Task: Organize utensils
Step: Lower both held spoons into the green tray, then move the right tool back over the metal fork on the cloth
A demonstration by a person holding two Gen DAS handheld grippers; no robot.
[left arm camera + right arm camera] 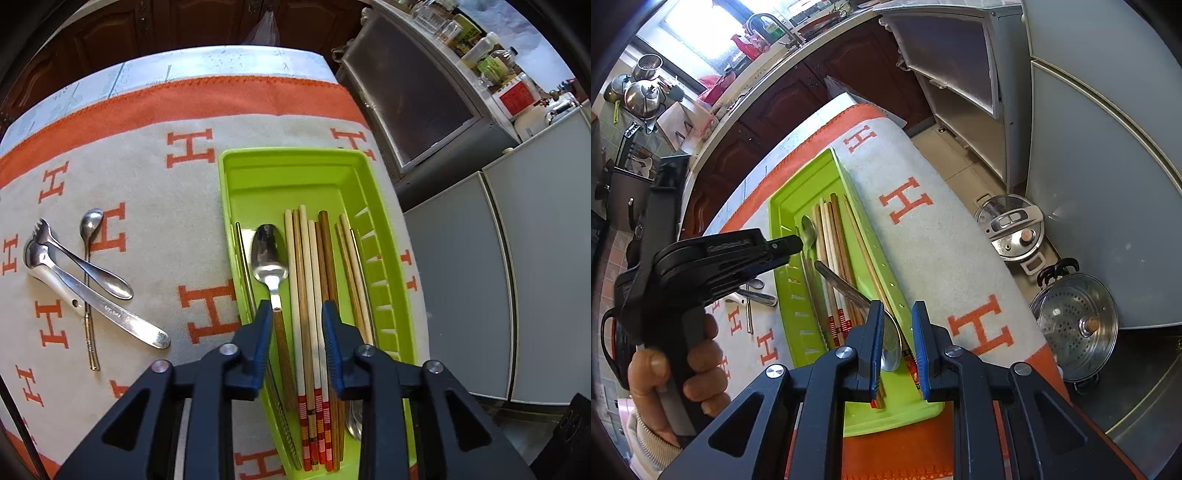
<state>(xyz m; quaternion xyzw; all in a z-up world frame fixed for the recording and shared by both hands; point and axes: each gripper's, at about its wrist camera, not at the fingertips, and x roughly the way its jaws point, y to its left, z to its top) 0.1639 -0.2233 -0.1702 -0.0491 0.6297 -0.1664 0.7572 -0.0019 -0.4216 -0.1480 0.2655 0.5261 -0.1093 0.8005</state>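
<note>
With both hand-held grippers spread over the green tray (258, 173), I have the left hand-held gripper (297, 328) beside the wooden-handled spoon (269, 254) lying inside and the right hand-held gripper (897, 332) around another spoon (890, 343); next, I judge, comes fetching the loose cutlery (92, 280) on the desk (155, 192).

Lighting: bright daylight, entering through a window (701, 33) blown out to white in the right wrist view. Glare: strong on the spoon bowl (269, 254) and steel pots (1075, 325). Shadows: soft, short. Focus: sharp centrally. Distortion: heavy fisheye curvature; dark vignette at all corners.
</note>
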